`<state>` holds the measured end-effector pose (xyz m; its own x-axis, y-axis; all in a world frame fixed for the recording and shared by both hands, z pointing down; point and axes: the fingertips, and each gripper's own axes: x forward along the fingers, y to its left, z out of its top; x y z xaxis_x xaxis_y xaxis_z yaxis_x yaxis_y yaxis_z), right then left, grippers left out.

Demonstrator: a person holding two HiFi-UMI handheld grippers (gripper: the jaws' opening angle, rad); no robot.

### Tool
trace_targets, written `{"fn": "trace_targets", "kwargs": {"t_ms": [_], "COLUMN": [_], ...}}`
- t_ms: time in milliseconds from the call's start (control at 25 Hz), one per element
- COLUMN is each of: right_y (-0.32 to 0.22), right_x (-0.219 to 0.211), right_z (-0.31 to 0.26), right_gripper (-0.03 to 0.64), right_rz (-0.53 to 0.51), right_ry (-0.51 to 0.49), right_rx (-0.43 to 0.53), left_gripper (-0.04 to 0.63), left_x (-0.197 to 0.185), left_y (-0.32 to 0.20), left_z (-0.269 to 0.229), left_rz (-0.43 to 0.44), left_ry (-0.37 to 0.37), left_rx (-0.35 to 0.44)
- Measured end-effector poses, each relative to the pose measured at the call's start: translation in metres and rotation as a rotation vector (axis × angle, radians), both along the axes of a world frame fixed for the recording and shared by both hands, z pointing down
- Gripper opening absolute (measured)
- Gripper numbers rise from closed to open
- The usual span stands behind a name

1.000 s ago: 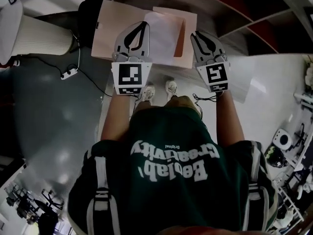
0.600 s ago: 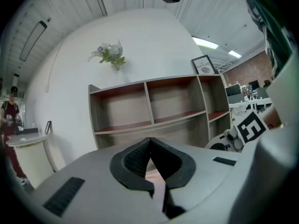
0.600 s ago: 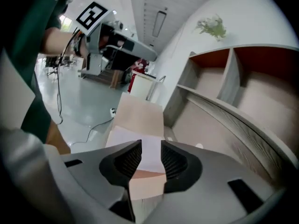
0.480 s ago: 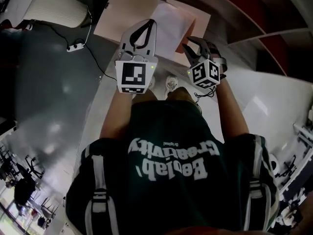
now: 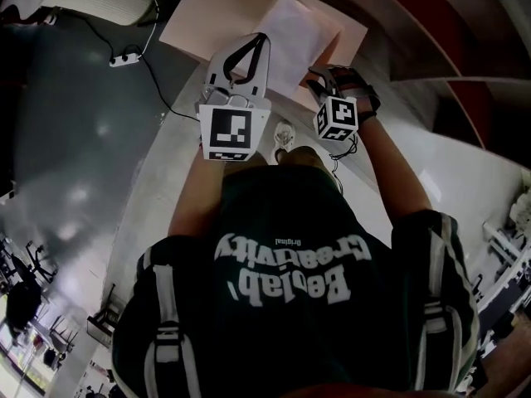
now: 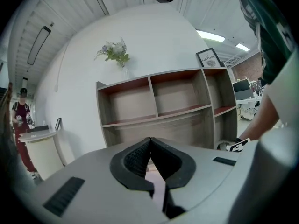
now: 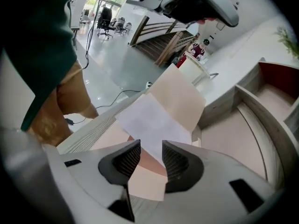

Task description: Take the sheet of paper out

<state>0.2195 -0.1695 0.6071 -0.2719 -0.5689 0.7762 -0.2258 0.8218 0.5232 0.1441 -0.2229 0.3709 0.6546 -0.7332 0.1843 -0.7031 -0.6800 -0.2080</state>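
Desk (image 7: 91, 129) with folder (image 7: 182, 94) open: the sheet (image 7: 152, 120) lies on it, corner pointing at my right gripper (image 7: 150, 148), nearer, jaws just opened wide and empty; left gripper (image 6: 150, 141) closed, holding nothing.

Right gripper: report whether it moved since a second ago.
Yes: right gripper sank toward the flat pink folder, rolling; its jaws have just been opening, empty.
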Motion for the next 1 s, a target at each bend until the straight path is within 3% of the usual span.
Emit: {"fn": "trace_targets", "kwargs": {"t_ms": [320, 480, 840, 1000], "right_y": [-0.005, -0.016, -0.045, -0.056], "right_x": [-0.010, -0.013, -0.024, -0.026], "right_z": [0.046, 0.060, 0.071, 0.066], "right_gripper": [0.156, 0.158, 0.158, 0.158], "right_rz": [-0.163, -0.156, -0.151, -0.095], "right_ry": [0.200, 0.237, 0.335, 0.292], "right_rx": [-0.049, -0.051, 0.068, 0.148], "left_gripper": [0.018, 0.018, 0.018, 0.018], "left_x": [-0.030, -0.045, -0.073, -0.083], "left_y": [-0.012, -0.016, -0.024, -0.028], "left_z": [0.014, 0.023, 0.036, 0.038], "left_rz": [-0.080, -0.101, -0.134, -0.148], "left_ry": [0.029, 0.033, 0.046, 0.045], "left_rx": [-0.029, -0.052, -0.087, -0.100]}}
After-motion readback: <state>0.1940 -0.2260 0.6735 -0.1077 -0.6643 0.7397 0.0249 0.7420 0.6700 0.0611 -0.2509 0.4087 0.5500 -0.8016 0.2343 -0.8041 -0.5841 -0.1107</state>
